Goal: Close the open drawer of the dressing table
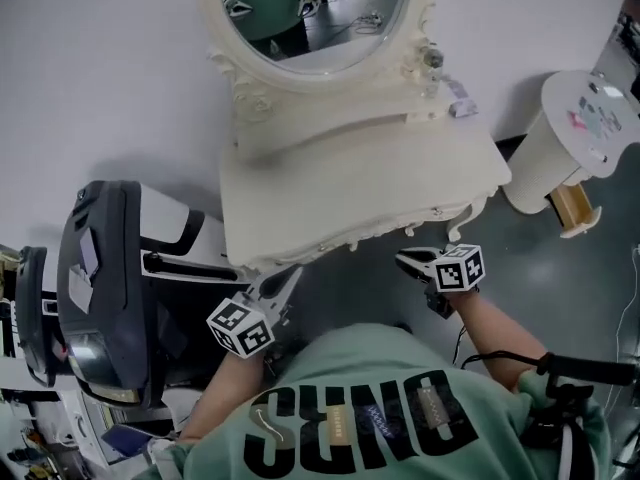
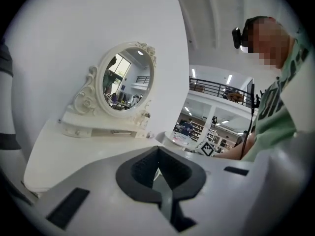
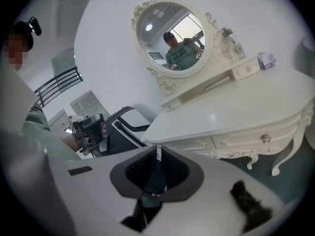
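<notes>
Drawer (image 3: 251, 141) sits flush in the dressing table (image 1: 350, 178) front, with a dark grey machine (image 1: 100, 278) to its left and a round white stand (image 1: 560, 138) to its right. It faces you, long axis along the front edge. Your left tongs (image 2: 157, 152) are clenched and empty. Your right tongs (image 3: 158, 154) are all but clenched, also empty.
</notes>
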`<state>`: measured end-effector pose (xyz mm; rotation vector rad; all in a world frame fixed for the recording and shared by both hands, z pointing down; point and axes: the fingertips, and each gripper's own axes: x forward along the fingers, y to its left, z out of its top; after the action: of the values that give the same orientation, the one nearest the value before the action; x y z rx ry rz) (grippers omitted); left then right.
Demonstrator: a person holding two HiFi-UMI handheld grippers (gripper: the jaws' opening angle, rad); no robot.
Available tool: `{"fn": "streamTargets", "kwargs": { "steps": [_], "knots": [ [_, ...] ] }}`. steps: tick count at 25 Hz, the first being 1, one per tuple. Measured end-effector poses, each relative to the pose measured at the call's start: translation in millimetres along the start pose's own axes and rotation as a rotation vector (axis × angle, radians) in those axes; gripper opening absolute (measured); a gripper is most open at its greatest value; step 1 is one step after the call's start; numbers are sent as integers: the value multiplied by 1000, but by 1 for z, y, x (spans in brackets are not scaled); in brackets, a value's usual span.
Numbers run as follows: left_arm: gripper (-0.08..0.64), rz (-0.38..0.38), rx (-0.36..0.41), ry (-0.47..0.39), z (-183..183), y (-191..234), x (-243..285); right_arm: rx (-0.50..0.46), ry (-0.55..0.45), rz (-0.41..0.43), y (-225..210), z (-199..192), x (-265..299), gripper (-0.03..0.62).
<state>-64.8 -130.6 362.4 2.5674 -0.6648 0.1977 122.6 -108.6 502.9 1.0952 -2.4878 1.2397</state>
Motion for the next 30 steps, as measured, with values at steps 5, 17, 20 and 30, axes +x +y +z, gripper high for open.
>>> {"fn": "streamTargets", "kwargs": {
  "steps": [5, 17, 20, 30],
  "knots": [
    [9, 12, 24, -45, 17, -30, 21, -62, -17, 20, 3, 16, -65, 15],
    [9, 103, 28, -66, 8, -66, 52, -182, 67, 111, -17, 9, -123, 14],
    [9, 128, 24, -62, 9, -59, 53, -205, 76, 123, -24, 22, -116, 14],
    [9, 109, -4, -94, 42, 58, 52, -224, 92, 93, -30, 91, -11, 14]
  ]
}}
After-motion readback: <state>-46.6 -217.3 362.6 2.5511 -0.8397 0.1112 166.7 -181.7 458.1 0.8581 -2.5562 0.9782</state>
